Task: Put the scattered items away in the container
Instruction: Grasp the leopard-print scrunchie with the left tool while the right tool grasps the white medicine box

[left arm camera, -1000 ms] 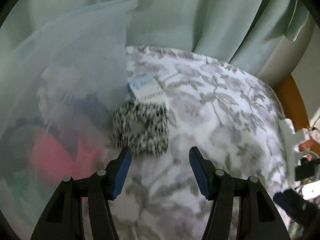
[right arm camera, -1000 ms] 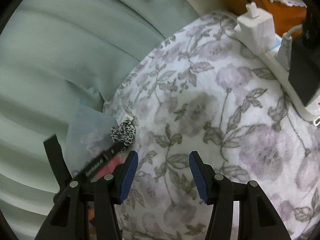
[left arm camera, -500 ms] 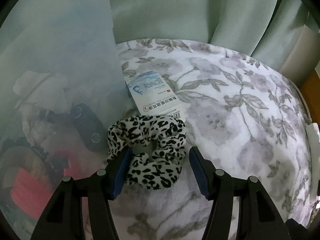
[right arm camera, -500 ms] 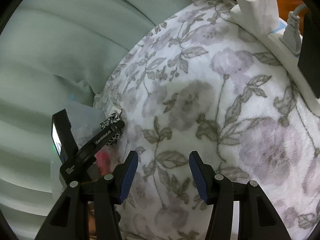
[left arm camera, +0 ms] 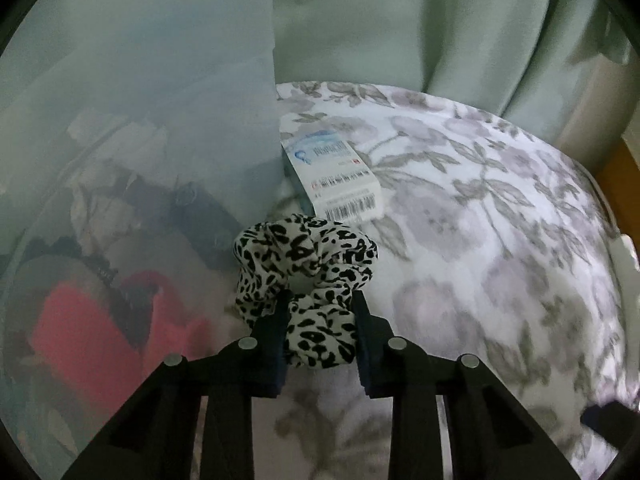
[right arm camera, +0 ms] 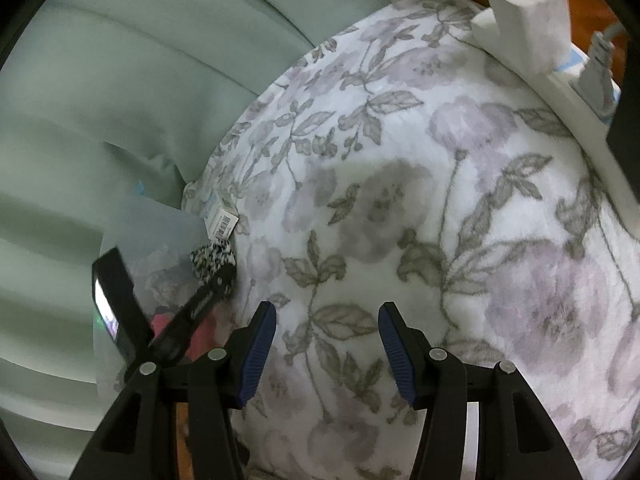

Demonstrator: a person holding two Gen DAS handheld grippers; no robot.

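A black-and-white leopard-print scrunchie [left arm camera: 306,276] lies on the floral blanket, and my left gripper [left arm camera: 320,304] is shut on its near edge. Just behind it a small white and blue carton [left arm camera: 332,172] with a barcode rests against the frosted translucent container [left arm camera: 132,168], which fills the left of the left wrist view and holds red and dark items. In the right wrist view the same scrunchie [right arm camera: 212,258], carton [right arm camera: 222,220] and container [right arm camera: 160,240] sit at the far left beside the left gripper's black body. My right gripper [right arm camera: 327,338] hangs open over bare blanket.
A floral blanket [right arm camera: 400,200] covers the surface. A white power strip [right arm camera: 552,80] with plugs and a charger runs along its right edge. Pale green curtains [left arm camera: 420,20] hang behind and to the left. An orange wooden edge [left arm camera: 620,176] shows at far right.
My left gripper has moved forward onto the scrunchie and its fingers have come together on the near edge. The right gripper has drifted slightly and stays open.
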